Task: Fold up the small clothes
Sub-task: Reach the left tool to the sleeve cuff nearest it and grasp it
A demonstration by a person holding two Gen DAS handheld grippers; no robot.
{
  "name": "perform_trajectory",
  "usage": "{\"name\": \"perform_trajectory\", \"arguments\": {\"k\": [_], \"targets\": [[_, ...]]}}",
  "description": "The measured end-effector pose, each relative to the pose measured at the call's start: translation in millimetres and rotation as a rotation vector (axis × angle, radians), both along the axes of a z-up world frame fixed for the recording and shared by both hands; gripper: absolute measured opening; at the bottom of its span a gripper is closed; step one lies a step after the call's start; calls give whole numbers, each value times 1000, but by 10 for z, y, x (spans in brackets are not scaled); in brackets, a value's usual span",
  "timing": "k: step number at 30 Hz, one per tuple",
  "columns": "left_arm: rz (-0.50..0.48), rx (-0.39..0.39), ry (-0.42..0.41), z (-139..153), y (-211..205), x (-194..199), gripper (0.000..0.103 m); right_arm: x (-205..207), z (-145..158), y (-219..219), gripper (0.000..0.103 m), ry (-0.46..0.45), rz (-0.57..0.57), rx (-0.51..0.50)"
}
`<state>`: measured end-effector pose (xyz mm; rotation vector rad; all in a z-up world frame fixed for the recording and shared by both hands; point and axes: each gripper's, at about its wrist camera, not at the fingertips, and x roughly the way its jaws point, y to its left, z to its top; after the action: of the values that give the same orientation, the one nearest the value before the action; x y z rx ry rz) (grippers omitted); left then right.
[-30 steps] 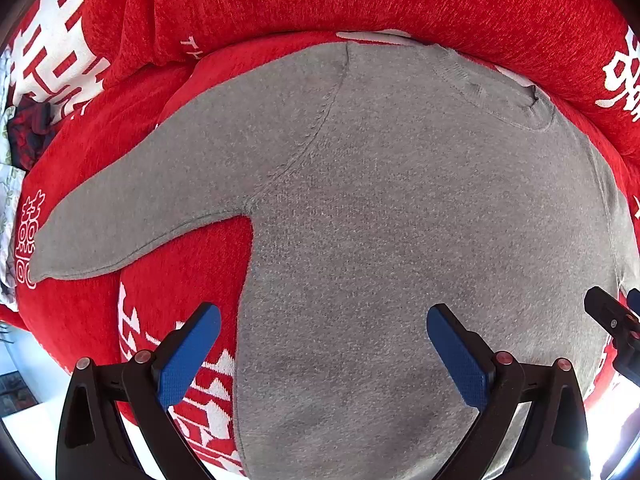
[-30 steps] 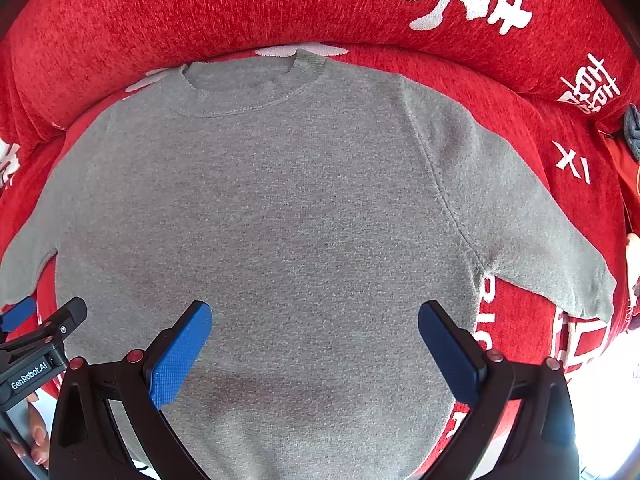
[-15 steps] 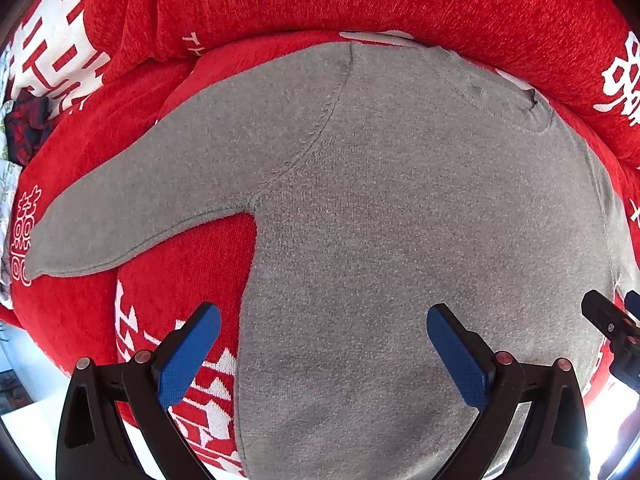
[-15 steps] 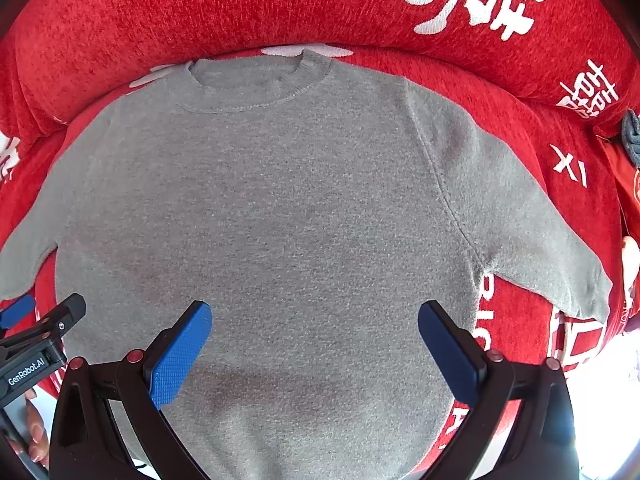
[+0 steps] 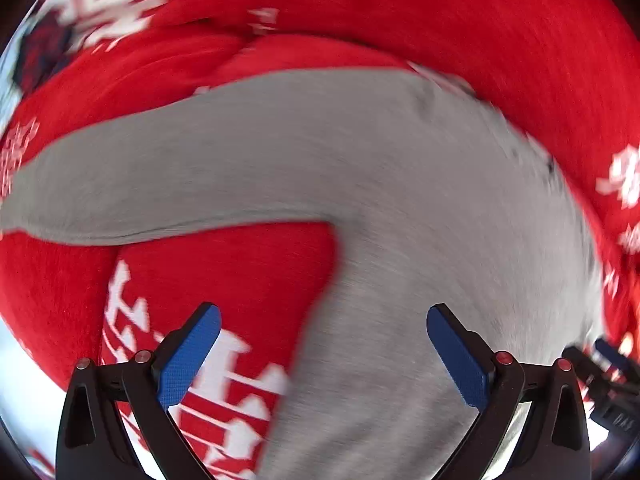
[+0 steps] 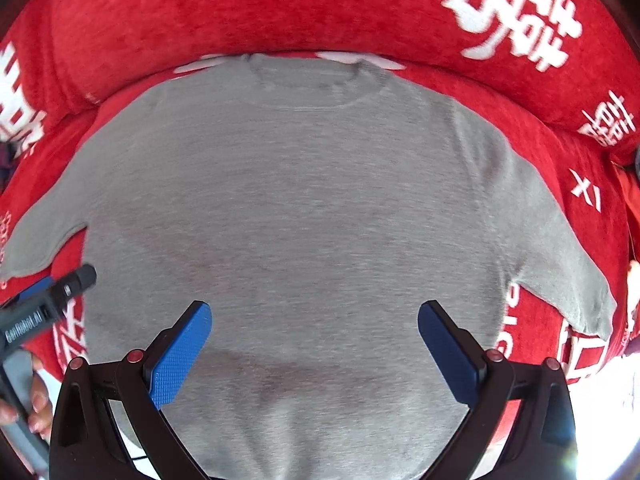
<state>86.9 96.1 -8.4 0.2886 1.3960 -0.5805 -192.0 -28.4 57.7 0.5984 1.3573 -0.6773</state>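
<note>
Red sofa (image 6: 160, 20) – white characters (image 6: 516, 20) – bright daylight.

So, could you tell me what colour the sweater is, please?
Plain grey sweater, no pattern; clearest in the right wrist view.

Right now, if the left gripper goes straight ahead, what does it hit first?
Probably the grey sweater, near its armpit edge beside the red cover. The open left gripper holds nothing; blur leaves depth unclear.
</note>
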Motion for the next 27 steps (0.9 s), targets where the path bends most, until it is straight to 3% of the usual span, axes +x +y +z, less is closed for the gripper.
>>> {"name": "perform_trajectory", "arguments": {"k": [7,11,14,17,21,24,26,27], "targets": [[297,-218,57,-202,1034,770,103,332,4,408,103,-36,98,25],[439,-365,181,-536,1466,1080,103,485,-38,616,103,-48,131,45],[517,-436,245,-737,1536,1134,103,575,-62,749,103,-54,149,55],[570,-495,258,-797,1555,1205,103,656,-80,870,103,-56,165,63],[605,-532,196,-695,1626,1293,101,714,-71,991,103,-58,186,72],[587,-475,99,-535,1523,1314,78,736,-54,1074,103,-71,195,73],[572,-435,86,-547,1528,1347,35,731,-47,1114,103,-76,194,74],[558,-425,81,-561,1533,1365,20,728,-45,1131,103,-80,193,77]]}}
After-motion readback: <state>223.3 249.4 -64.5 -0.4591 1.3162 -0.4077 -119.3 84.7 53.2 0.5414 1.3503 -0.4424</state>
